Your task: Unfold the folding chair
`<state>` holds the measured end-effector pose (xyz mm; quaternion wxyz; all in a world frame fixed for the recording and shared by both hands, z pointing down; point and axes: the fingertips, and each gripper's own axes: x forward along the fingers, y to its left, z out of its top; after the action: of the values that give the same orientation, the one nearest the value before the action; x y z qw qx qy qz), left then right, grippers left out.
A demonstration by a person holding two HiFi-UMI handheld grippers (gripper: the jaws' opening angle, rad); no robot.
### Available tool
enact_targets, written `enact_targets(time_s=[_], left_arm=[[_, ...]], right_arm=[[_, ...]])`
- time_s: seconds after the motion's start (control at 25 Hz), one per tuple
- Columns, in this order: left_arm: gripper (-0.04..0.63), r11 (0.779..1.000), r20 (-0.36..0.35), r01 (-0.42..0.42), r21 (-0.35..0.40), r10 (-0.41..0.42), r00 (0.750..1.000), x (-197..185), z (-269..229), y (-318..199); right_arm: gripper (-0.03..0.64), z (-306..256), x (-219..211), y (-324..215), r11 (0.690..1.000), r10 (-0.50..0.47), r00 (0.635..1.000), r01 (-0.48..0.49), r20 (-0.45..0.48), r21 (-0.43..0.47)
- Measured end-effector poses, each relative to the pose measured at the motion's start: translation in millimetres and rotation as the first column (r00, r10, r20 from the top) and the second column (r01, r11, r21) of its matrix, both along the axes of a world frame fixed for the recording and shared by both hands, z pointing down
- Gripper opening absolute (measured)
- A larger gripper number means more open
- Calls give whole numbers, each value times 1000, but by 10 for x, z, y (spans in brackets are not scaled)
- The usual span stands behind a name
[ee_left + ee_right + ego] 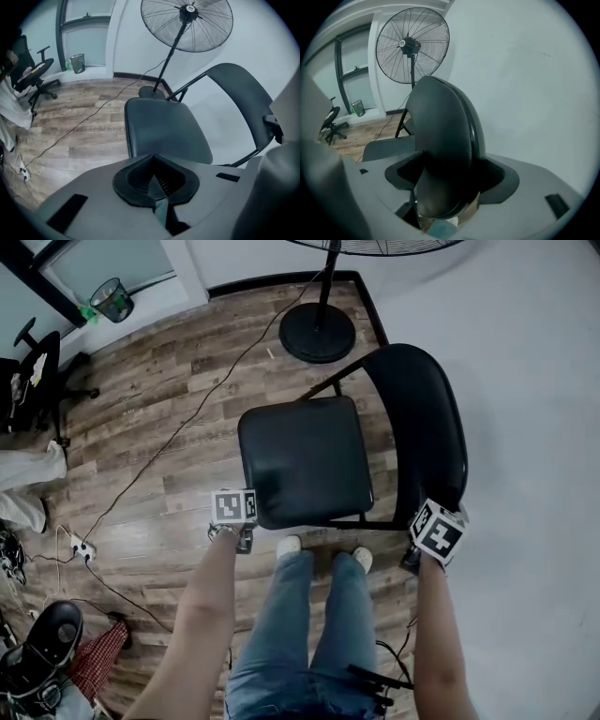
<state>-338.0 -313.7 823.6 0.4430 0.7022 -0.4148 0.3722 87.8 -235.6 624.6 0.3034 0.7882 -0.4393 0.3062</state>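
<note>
Black seat [305, 460] lies flat; our right gripper [429, 532] clamps the backrest [422, 418] at four o'clock, left gripper [236, 521] closed and empty; we judge releasing comes next.

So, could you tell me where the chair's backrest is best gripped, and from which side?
Probably its rounded near end, coming from the person's side. The backrest is a thin, roughly upright panel that slips edge-on between the jaws, as the right gripper shows, closed across it.
</note>
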Motion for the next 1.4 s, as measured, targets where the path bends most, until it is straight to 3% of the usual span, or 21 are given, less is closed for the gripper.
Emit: enact_targets(time_s=[0.24, 0.4, 0.68, 0.96, 1.4], left_arm=[[-2, 999, 20, 36, 29, -37, 999, -10, -345, 111], [-2, 998, 31, 57, 40, -58, 998, 19, -513, 250], [-2, 991, 32, 97, 89, -100, 994, 128, -1055, 485], [-2, 980, 31, 127, 152, -133, 991, 300, -1581, 649], [-2, 946, 7, 162, 281, -171, 985, 503, -2504, 613]], right_arm=[[360, -116, -51, 41, 995, -90, 996, 89, -29, -49], [360, -141, -91, 187, 989, -136, 991, 137, 8, -61], [360, -461, -100, 354, 974, -223, 973, 224, 54, -18], [359, -859, -132, 437, 933, -361, 928, 358, 95, 40], [359, -1633, -89, 451, 882, -465, 880, 452, 93, 132]])
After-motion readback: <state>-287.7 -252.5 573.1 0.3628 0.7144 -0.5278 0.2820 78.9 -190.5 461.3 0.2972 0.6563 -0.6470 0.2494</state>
